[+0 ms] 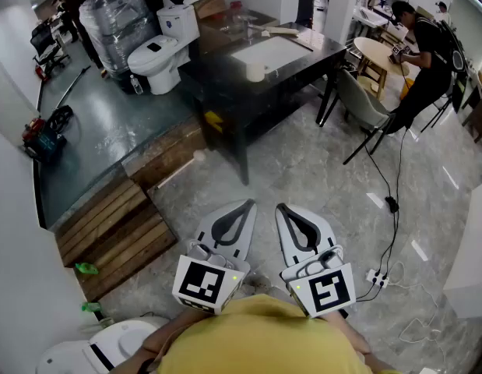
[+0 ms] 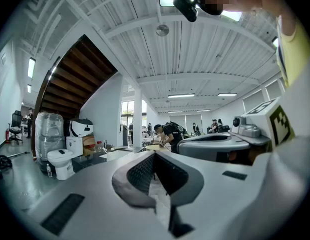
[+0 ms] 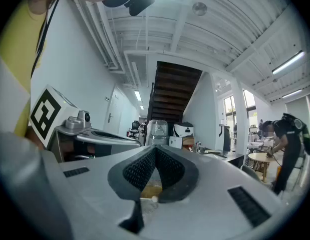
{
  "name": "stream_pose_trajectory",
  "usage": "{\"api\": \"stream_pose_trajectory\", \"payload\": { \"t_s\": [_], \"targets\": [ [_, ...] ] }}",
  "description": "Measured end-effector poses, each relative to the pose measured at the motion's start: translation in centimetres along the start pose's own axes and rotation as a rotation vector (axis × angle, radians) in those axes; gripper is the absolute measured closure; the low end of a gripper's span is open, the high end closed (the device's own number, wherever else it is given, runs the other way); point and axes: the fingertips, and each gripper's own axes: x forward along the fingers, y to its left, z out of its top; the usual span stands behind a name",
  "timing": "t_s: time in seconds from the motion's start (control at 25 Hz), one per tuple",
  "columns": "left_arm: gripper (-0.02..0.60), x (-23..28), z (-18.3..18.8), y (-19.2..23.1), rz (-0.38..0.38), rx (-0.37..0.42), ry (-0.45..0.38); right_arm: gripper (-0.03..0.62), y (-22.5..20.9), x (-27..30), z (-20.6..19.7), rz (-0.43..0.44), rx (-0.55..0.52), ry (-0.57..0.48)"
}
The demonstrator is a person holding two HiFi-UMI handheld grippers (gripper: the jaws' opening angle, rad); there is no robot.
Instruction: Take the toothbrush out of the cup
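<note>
Here, the left hand-held gripper (image 1: 248, 204) and the right hand-held gripper (image 1: 282, 207) are held side by side close to the person's yellow shirt (image 1: 256, 337), both pointing forward over the grey stone floor (image 1: 303, 170). The left gripper view shows the left hand-held gripper (image 2: 153, 155) clenched, its ribbed dark pads meeting at the tips with nothing between them. The right gripper view shows the same for the right hand-held gripper (image 3: 155, 150): jaws pressed together and empty. The pale cylindrical cup (image 1: 256, 72) stands well apart from both, far ahead on the near edge of a dark glossy bench (image 1: 303, 61), just beside a white rectangular basin (image 1: 270, 53) set in that bench. The toothbrush cannot be made out in the cup at this range. To the left of the bench stands a white toilet (image 1: 159, 49), with a plastic-wrapped bundle (image 1: 112, 18) behind it. A brown slatted wooden pallet (image 1: 116, 232) lies on the floor to the left of the grippers. At the far right, a person in dark clothes (image 1: 423, 53) bends over a round light table (image 1: 377, 53).
</note>
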Motion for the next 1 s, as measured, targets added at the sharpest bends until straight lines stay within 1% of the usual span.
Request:
{"api": "stream_pose_trajectory", "payload": {
  "t_s": [0.24, 0.44, 0.56, 0.6, 0.72, 0.84, 1.0],
  "targets": [
    [0.571, 0.0, 0.1, -0.1, 0.005, -0.004, 0.007, 0.579, -0.1, -0.1, 0.0, 0.006, -0.008, 0.018],
    [0.571, 0.5, 0.2, -0.5, 0.004, -0.001, 0.007, 0.579, -0.6, -0.2, 0.1, 0.008, -0.001, 0.000],
    [0.571, 0.9, 0.5, -0.9, 0.009, -0.004, 0.004, 0.579, -1.2, -0.6, -0.4, 0.010, -0.004, 0.038],
    [0.571, 1.0, 0.5, -1.0, 0.010, -0.004, 0.003, 0.579, -1.3, -0.7, -0.5, 0.012, -0.004, 0.038],
    [0.571, 1.1, 0.5, -1.4, 0.018, -0.001, -0.005, 0.577, -1.4, -0.8, 0.1, 0.021, 0.001, -0.017],
    [0.571, 1.2, 0.0, -1.4, 0.030, -0.009, -0.001, 0.577, -1.4, -0.7, -0.3, 0.035, -0.002, 0.000],
    [0.571, 1.3, -0.6, -1.2, 0.041, -0.024, 0.012, 0.577, -1.5, -0.5, -0.6, 0.046, 0.013, -0.010]
  ]
}}
